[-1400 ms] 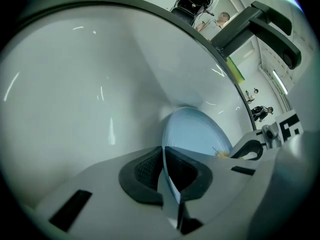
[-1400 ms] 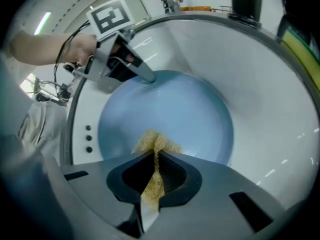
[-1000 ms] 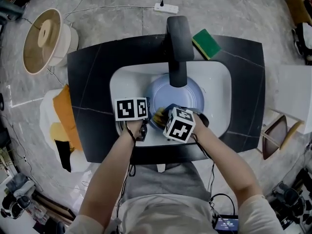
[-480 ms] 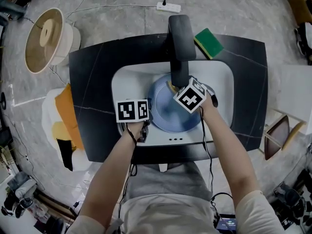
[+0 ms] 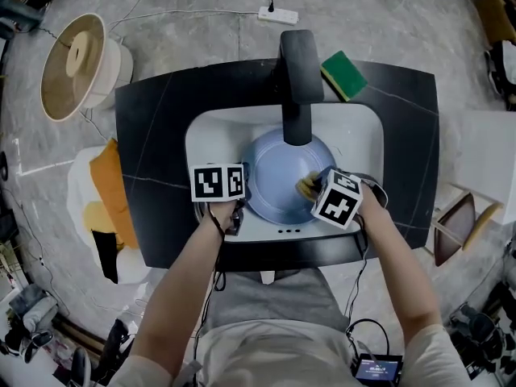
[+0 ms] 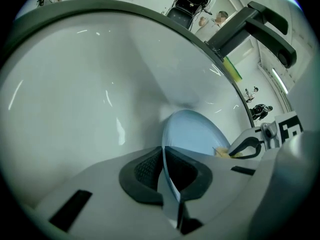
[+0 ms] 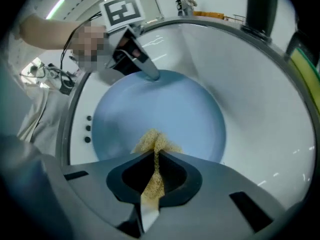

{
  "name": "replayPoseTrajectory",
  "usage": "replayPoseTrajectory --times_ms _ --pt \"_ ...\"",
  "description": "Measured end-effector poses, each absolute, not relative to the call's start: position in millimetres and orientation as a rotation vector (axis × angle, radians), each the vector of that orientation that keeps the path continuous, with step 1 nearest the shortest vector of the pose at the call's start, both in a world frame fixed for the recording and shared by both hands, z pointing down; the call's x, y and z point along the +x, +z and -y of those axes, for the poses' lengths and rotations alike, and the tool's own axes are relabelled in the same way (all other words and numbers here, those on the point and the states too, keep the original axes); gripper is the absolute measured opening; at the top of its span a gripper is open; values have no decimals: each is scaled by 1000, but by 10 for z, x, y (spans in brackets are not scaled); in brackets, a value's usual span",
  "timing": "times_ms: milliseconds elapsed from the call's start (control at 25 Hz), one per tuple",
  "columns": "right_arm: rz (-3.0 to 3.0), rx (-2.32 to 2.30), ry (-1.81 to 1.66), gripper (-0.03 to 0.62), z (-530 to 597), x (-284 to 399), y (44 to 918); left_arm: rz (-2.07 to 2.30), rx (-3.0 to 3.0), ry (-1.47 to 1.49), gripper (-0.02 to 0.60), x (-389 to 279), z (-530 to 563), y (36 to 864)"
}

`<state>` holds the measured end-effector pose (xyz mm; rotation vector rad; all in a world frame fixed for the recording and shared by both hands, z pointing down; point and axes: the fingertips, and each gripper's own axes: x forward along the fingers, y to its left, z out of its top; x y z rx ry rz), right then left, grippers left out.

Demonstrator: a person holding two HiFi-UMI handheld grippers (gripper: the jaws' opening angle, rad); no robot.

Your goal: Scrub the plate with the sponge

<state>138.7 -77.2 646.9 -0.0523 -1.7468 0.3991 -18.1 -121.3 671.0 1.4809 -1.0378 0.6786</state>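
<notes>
Pale blue, the plate (image 5: 278,176) sits in the white sink (image 5: 359,135), under the spout of the black faucet (image 5: 297,79). My left gripper (image 6: 164,171) has its jaws drawn nearly together on the plate's near-left rim: the thin edge runs straight between the two dark pads, and both press on it. My right gripper (image 7: 156,171) is closed as well, pinching the yellow sponge (image 7: 152,143). The sponge is squashed flat between the pads, and its frayed end sticks out past the fingertips and touches the plate's face.

From the head view, that contact lies on the right side of the plate, towards me, with the marker cube of the right gripper just beside it. The marker cube of the left gripper hangs over the sink's left rim. The plate seems tipped up a little on the side I hold, though the warped left gripper view does not let me be sure.

A black counter (image 5: 161,119) surrounds the sink. On it, behind and to the right of the faucet, lies a green sponge (image 5: 343,73), well apart from both grippers. Beyond the counter a white power strip (image 5: 278,14) lies on the grey floor.
</notes>
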Motion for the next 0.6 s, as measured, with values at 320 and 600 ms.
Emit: replayPoseTrajectory --times_ms 320,600 --pt "1975 -203 388 49 313 372 6378 1025 1466 671 28 -216 1139 6730" --pt "2020 17 338 51 981 163 6682 1037 1489 707 37 -220 1102 6780"
